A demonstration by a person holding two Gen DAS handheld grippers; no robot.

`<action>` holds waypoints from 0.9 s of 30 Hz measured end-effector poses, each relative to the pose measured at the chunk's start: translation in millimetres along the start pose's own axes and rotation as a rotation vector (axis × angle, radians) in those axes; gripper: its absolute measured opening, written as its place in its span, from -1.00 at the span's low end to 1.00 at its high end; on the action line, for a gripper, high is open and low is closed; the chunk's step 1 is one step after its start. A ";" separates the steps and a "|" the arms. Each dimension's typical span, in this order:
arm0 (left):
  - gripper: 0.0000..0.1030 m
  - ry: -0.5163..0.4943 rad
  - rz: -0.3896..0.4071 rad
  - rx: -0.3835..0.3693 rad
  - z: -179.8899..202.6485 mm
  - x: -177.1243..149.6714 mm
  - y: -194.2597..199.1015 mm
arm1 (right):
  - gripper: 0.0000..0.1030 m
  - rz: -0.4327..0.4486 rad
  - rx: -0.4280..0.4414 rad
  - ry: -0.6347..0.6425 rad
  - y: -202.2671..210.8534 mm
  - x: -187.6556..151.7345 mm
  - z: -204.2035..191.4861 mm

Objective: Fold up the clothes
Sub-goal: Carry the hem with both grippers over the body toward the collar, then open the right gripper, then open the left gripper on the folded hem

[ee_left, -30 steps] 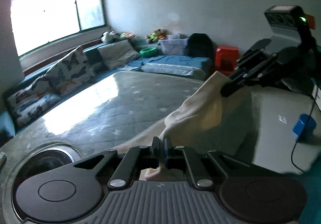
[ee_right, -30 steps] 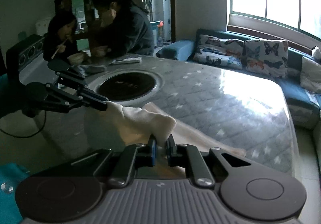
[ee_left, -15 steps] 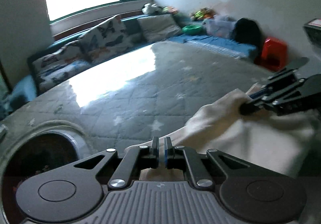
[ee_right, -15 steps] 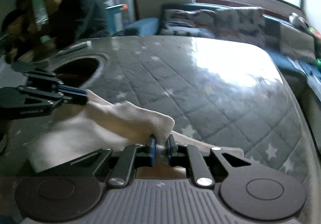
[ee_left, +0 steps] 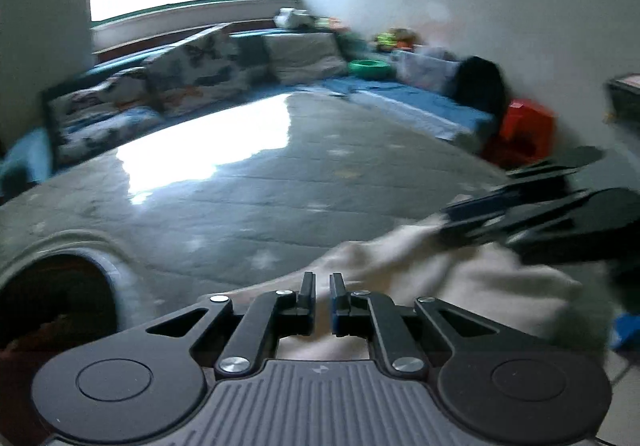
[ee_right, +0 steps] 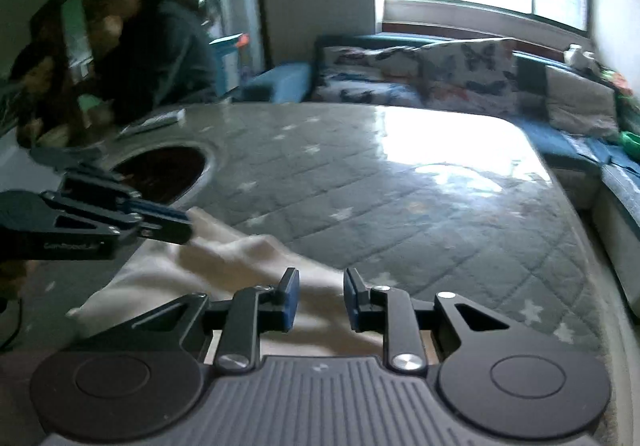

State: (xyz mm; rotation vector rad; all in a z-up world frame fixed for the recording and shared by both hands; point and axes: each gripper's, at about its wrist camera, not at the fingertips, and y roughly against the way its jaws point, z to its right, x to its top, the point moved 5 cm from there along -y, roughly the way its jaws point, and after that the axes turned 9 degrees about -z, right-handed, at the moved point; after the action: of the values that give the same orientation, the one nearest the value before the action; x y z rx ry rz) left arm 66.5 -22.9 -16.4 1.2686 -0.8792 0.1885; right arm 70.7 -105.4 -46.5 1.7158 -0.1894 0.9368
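Observation:
A cream garment [ee_left: 460, 286] lies on the grey star-quilted table [ee_left: 260, 198], near its front edge; it also shows in the right wrist view [ee_right: 192, 266]. My left gripper [ee_left: 322, 296] sits just over the cloth's near edge, its jaws a small gap apart with nothing pinched between them. My right gripper [ee_right: 318, 298] is open over the cloth, which lies loose below it. Each gripper shows in the other's view: the right one [ee_left: 480, 218] at the cloth's far corner, the left one [ee_right: 168, 226] at the cloth's left corner.
A round dark opening [ee_right: 160, 174] is set in the table on the left. Two people [ee_right: 152, 46] sit at the far left side. Cushioned benches [ee_right: 440, 74] run along the window wall. A red stool [ee_left: 524, 130] stands by the wall.
Both grippers have come down to the table with the cloth and opened, letting go of it. The cloth, held up in a fold before, now lies on the table.

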 end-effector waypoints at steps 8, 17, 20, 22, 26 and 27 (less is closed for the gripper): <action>-0.83 0.038 -0.105 0.004 -0.7 7.2 -44.5 | -0.55 -0.052 -0.031 0.012 -31.1 -3.1 -2.8; -0.82 0.082 -0.101 0.028 -4.8 8.5 -52.1 | -0.55 0.008 -0.026 -0.001 -16.0 -10.1 -4.1; -0.82 0.088 -0.102 0.034 -4.2 8.6 -53.1 | -0.55 0.020 -0.011 0.053 5.4 -20.7 -18.6; -0.82 0.089 -0.102 0.041 -3.7 9.0 -53.7 | -0.55 0.021 0.000 0.083 15.6 -30.6 -27.7; -0.82 0.097 -0.102 0.051 -3.2 9.4 -54.8 | -0.54 0.022 -0.003 0.120 24.0 -50.4 -37.1; -0.82 0.099 -0.102 0.053 -3.4 9.4 -55.1 | -0.54 0.014 -0.007 0.114 22.5 -55.0 -36.8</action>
State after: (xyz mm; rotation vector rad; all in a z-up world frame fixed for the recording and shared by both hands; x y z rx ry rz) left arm 106.1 -41.2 -51.5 1.3386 -0.7266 0.1927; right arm 3.2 -99.5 -63.8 1.6514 -0.1289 1.0398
